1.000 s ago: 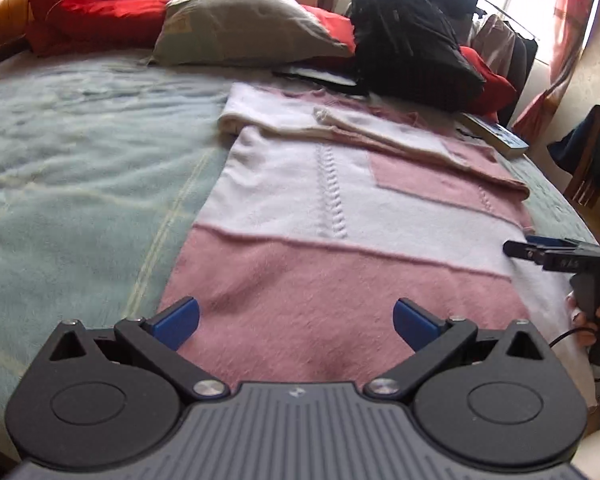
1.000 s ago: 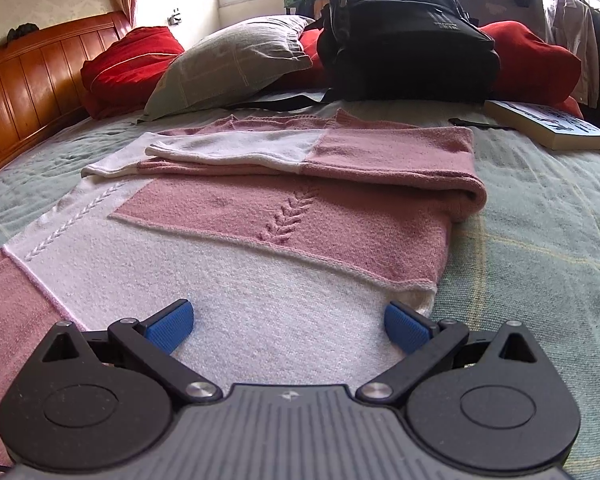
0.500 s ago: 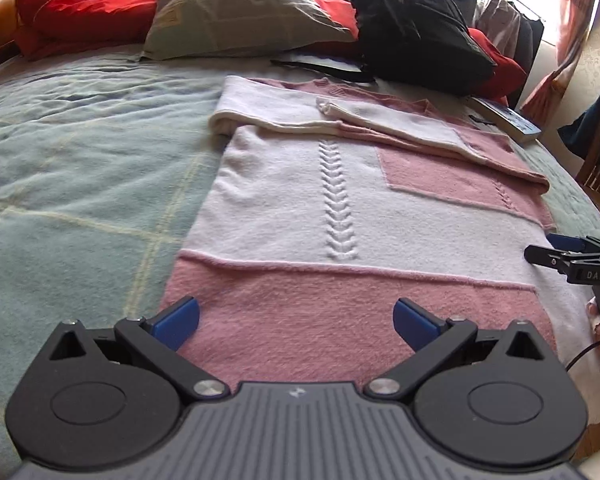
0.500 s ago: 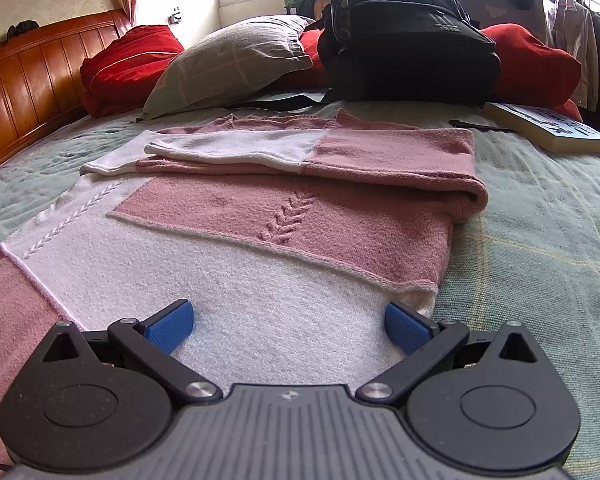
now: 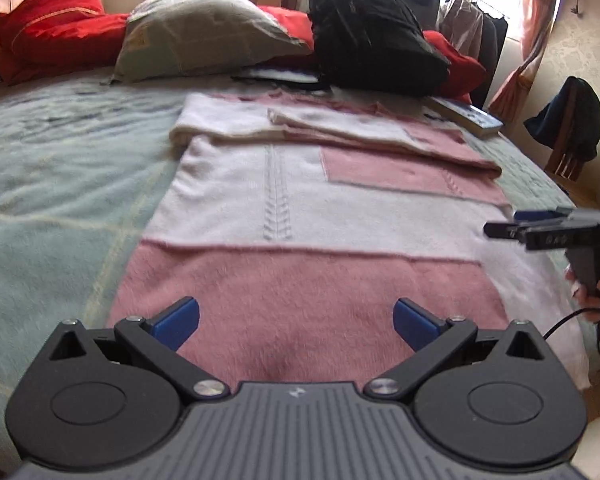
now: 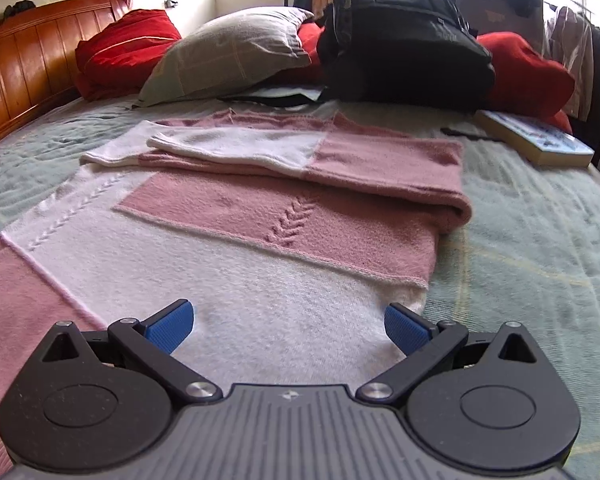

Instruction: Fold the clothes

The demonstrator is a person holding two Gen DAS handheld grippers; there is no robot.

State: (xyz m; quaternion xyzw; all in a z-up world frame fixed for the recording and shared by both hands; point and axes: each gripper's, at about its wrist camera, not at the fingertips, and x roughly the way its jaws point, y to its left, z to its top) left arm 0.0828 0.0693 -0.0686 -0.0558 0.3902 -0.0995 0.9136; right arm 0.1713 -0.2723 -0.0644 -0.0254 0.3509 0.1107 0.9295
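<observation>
The bed (image 5: 52, 184) fills most of both views, under a pale green blanket with thin light lines. A pink and white sweater (image 5: 300, 216) lies flat on it, from the bottom centre of the frame up to the middle; in the right wrist view the same sweater (image 6: 260, 240) covers the centre and lower left. Its sleeves are folded across the upper part of the body, and the right edge shows a thick fold.

Behind the sweater, in the upper part of the frame, stand a black backpack (image 6: 404, 36), a grey pillow (image 6: 228, 52) to its left, and red cushions (image 6: 128, 48) further left near the wooden headboard (image 6: 24, 60). A book (image 6: 536, 140) lies on the blanket at the right, apart from the sweater.

The left gripper (image 5: 296, 322) is at the bottom centre over the pink hem band, its blue pads wide apart and holding nothing. The right gripper (image 6: 288, 326) is at the bottom centre of its own view over the white band, also spread wide and empty. In the left wrist view the right gripper (image 5: 516, 224) shows at the right edge, near the sweater's side, held by a hand (image 5: 592, 288).
</observation>
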